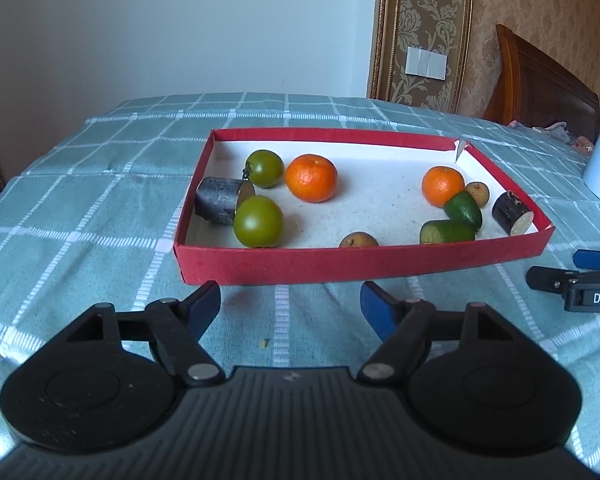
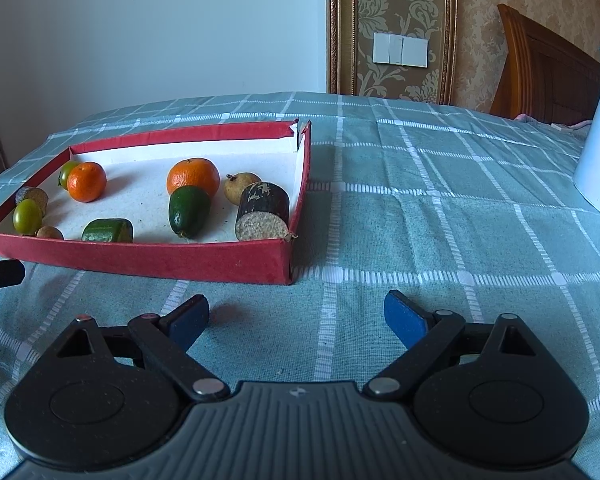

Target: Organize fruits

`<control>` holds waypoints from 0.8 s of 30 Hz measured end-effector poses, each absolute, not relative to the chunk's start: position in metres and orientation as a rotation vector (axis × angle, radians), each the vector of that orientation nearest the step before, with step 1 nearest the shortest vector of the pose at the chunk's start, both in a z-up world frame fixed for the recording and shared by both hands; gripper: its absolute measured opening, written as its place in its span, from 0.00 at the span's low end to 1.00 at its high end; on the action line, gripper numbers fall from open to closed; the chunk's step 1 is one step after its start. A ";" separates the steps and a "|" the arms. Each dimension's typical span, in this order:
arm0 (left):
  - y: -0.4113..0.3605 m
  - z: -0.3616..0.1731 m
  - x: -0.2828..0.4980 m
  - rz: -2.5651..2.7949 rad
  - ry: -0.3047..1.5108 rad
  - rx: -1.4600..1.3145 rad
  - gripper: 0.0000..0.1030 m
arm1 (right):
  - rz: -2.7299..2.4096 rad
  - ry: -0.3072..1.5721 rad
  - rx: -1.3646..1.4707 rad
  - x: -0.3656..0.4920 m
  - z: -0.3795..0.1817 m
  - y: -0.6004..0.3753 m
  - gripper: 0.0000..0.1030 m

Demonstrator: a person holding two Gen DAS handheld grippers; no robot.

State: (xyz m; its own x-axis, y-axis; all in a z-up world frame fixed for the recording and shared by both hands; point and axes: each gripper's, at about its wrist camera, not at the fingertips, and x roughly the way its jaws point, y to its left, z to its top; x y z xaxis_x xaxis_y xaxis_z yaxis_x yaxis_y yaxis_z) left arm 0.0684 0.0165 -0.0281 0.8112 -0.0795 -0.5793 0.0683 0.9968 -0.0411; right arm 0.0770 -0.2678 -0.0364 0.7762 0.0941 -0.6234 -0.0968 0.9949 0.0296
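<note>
Fruit lies in a red tray (image 1: 340,266) on a checked cloth (image 1: 80,208).
Left gripper (image 1: 290,304) and right gripper (image 2: 296,316) hover before it, both spread and empty; 2 oranges (image 1: 311,178) inside.

fruits (image 1: 311,178) in box (image 1: 340,266) (on tablecloth (image 1: 80,208))
</note>
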 end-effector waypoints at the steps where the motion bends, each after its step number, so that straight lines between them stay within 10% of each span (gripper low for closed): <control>1: 0.017 -0.029 0.069 -0.079 0.622 -0.021 0.73 | 0.104 0.674 -0.003 0.077 -0.036 -0.267 0.92; 24: 0.008 -0.013 0.046 -0.064 0.553 0.013 0.98 | 0.130 0.637 0.074 0.050 -0.018 -0.253 0.93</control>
State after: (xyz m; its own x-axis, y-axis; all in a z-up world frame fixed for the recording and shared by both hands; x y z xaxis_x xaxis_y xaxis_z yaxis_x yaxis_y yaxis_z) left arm 0.0464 0.0083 -0.0131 0.8491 -0.0572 -0.5252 0.0640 0.9979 -0.0052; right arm 0.0501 -0.2532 -0.0181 0.7961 0.1432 -0.5879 -0.0980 0.9893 0.1083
